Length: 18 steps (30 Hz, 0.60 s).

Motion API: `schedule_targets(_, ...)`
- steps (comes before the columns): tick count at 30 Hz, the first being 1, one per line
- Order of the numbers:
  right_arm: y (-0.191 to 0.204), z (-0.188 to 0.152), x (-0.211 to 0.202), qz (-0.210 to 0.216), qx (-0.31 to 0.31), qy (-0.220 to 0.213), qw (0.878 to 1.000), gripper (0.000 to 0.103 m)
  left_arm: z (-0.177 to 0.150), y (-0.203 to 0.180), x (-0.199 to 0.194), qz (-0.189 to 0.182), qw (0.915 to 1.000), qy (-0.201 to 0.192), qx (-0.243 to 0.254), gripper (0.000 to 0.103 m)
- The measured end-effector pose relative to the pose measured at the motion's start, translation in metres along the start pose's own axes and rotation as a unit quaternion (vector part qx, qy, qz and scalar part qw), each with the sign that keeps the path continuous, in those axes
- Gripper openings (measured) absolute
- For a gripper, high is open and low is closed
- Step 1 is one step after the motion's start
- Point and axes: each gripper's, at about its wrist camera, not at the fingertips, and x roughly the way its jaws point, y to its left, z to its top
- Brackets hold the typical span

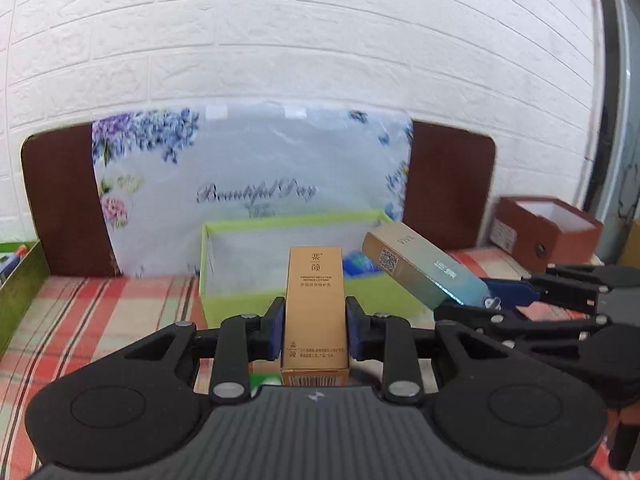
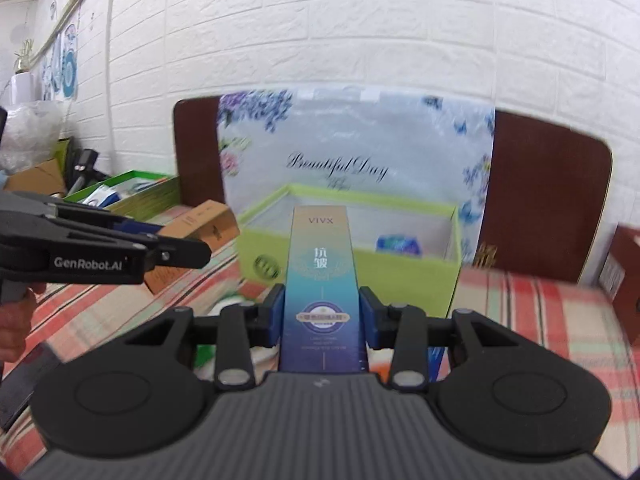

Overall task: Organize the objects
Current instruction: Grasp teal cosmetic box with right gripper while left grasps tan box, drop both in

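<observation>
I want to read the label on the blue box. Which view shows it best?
The right wrist view: the blue box faces the camera, held in the right gripper, with its front print showing. The left wrist view shows the box tilted at the side, with a code square.

White brick-pattern wall [image 1: 320, 40] behind. Dark brown headboard [image 1: 60, 200] stands against it; floral sheet [image 1: 248, 168] propped against headboard; plaid cloth [image 1: 100, 320] spread below.
</observation>
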Motion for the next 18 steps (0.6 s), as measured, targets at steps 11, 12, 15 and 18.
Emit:
schedule_targets(11,-0.042,0.050,0.128,-0.055,0.023,-0.023,0.998,0.038,0.051,0.036,0.115,0.043,0.9983,-0.004,-0.040,0.031)
schedule_targets(12,-0.045,0.050,0.138,-0.054,0.028,-0.018,0.998,0.038,0.051,0.039,0.122,0.046,0.9982,-0.001,-0.039,0.031)
schedule_targets(15,-0.048,0.047,0.163,-0.046,0.028,-0.004,0.999,0.038,0.046,0.048,0.135,0.044,0.9983,-0.009,-0.036,0.035)
schedule_targets(18,-0.046,0.038,0.183,-0.032,0.020,0.008,0.999,0.052,0.034,0.056,0.138,0.066,0.9960,-0.012,-0.058,0.090)
